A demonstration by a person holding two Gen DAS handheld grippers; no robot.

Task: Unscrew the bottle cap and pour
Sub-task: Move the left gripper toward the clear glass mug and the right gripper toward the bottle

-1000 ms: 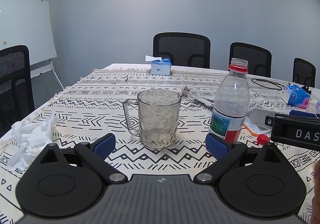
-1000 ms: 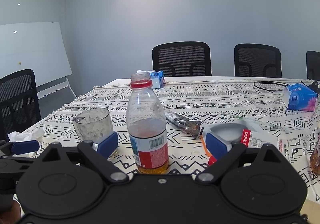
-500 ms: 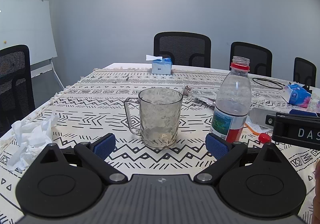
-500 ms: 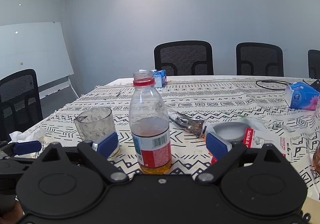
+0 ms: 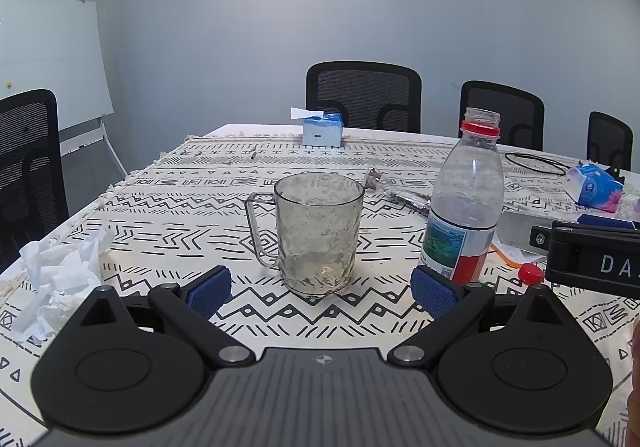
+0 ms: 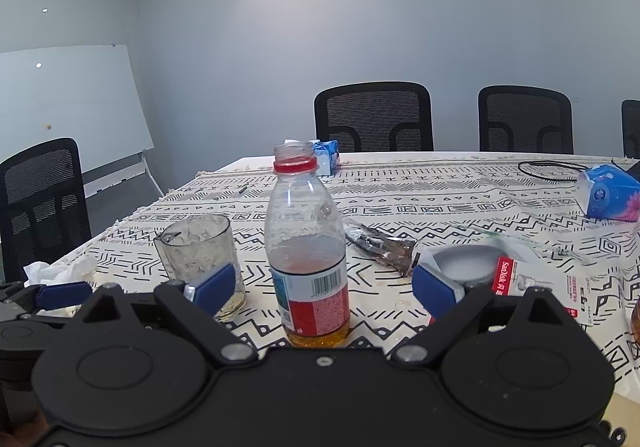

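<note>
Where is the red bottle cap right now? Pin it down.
In the left wrist view the red cap lies on the tablecloth, just right of the open bottle and below the right gripper's black body.

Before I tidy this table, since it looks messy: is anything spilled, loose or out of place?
The bottle stands upright with its cap off; a small red cap lies loose on the tablecloth beside it. Crumpled tissue sits near the table's left edge, and a torn wrapper lies behind the bottle. No puddle shows.
</note>
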